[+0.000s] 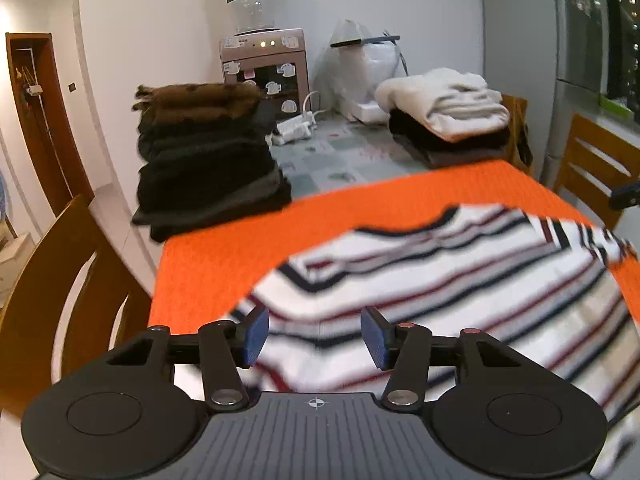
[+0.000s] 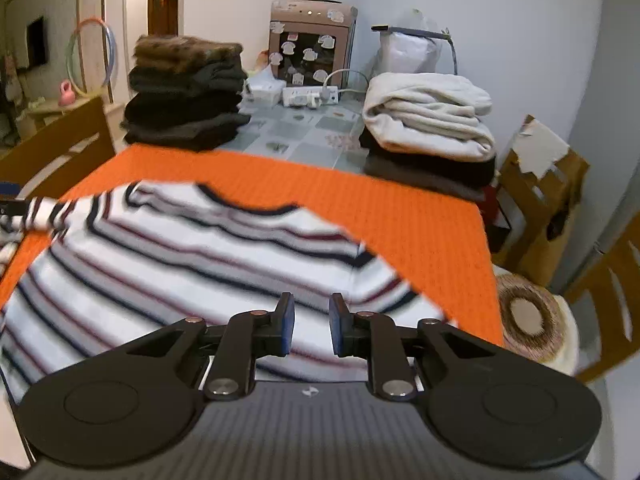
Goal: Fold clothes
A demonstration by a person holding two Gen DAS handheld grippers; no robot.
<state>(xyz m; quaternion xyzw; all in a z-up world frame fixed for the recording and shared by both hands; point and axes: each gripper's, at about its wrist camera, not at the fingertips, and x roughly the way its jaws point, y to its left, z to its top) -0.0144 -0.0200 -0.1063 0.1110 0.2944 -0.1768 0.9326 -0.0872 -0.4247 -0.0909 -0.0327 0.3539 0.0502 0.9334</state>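
Note:
A white sweater with dark blue and red stripes lies spread on an orange mat (image 1: 208,272), neckline toward the far side. The sweater (image 1: 440,280) fills the lower right of the left wrist view and the sweater (image 2: 180,248) fills the lower left of the right wrist view. My left gripper (image 1: 316,330) hovers over the sweater's left part, its jaws wide apart and empty. Over the sweater's right part, near a sleeve edge, hangs my right gripper (image 2: 312,322), jaws a narrow gap apart with no cloth between the blue pads. The cloth is motion-blurred.
Behind the mat (image 2: 400,208) stand a tall stack of dark folded clothes (image 1: 208,160) and a white folded garment on dark ones (image 2: 428,120). A water dispenser (image 1: 264,68) and power strip (image 2: 308,96) sit at the back. Wooden chairs (image 1: 60,312) flank the table; a torn cardboard box (image 2: 540,184) is at the right.

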